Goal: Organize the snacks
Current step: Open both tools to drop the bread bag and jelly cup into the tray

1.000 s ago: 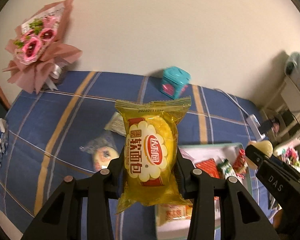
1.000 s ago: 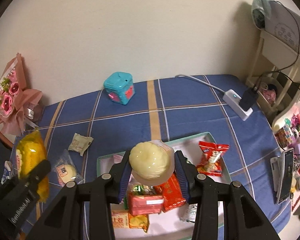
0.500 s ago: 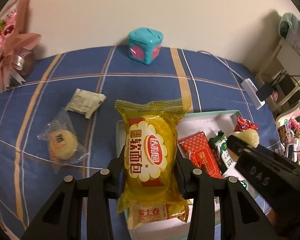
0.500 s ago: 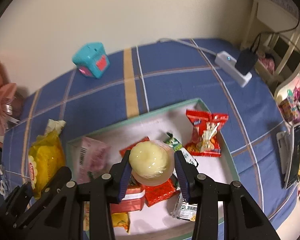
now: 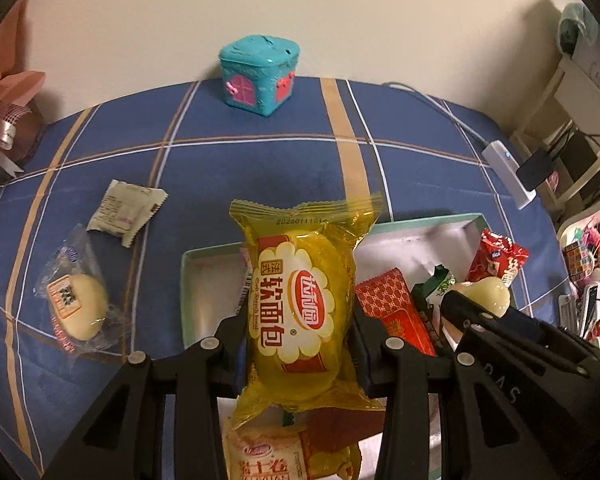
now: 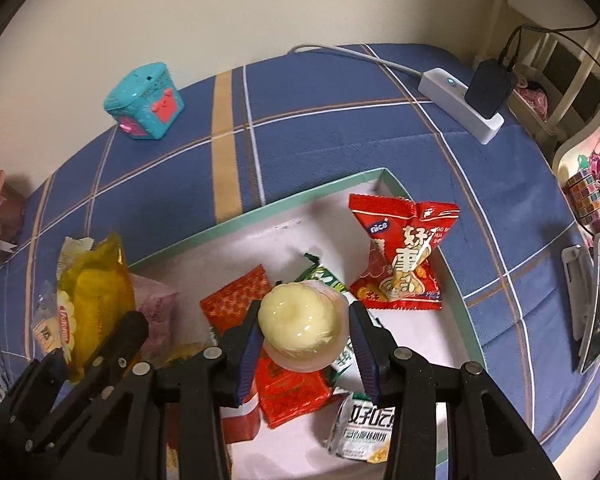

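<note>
Two snacks are being carried at once, and both are poised over the green-rimmed box. The yellow bread packet is pinched upright by the left gripper, clamped low on its sides, above the box's left end. The pale round cake, in a clear wrapper, is squeezed by the right gripper over the middle of the box, directly above the red foil packets.

Crowding is the first worry: the two grippers are seen close side by side in both views, so a knock could be caused if both are lowered together. A crushed cake is possible too; it looks soft, and more squeeze could deform it. The bread packet's slick film could slide through the pads, since only the lower half is gripped. If released from here, the cake would likely land on the heap and could roll toward the red nice bag or the white pouch.

Left out on the blue checked cloth are a wrapped bun and a small white sachet, which could be forgotten.
</note>
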`<move>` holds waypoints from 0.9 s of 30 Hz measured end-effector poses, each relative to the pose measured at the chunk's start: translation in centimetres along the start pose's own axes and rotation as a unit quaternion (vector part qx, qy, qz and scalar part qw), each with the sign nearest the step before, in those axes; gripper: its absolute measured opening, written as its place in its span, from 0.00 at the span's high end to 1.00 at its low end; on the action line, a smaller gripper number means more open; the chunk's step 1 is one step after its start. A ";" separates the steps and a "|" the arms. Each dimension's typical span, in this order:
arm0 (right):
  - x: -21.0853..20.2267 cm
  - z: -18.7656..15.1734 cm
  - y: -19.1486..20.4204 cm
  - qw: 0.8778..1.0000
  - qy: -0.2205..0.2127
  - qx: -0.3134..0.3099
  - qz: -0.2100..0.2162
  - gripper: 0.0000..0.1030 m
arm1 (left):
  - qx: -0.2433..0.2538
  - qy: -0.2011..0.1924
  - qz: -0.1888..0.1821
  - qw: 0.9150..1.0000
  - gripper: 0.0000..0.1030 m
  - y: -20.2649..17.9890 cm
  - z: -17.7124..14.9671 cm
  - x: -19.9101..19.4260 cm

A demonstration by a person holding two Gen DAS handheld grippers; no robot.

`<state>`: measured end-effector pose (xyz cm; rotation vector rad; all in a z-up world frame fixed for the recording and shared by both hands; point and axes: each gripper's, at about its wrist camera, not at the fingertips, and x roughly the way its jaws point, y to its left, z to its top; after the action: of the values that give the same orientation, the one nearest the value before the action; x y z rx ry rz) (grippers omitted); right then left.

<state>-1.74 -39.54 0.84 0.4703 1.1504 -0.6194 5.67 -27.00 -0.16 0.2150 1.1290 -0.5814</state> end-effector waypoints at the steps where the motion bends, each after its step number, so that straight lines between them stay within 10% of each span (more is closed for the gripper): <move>1: 0.2 0.1 -0.1 1.000 0.001 0.000 -0.001 0.56 | 0.002 0.003 0.000 1.000 0.59 -0.1 0.0 0.3; 13: 1.2 0.5 -0.8 1.000 0.011 0.010 0.000 0.56 | -0.007 0.024 -0.022 0.999 0.44 0.4 0.4 1.1; 27: -6.0 1.8 -0.4 0.997 -0.079 0.004 0.019 0.56 | -0.012 -0.038 -0.024 0.999 0.39 1.4 1.8 -4.9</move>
<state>-2.44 -39.74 7.09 0.4402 0.9872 -0.6168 6.41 -25.05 4.85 0.1438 1.0700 -0.6132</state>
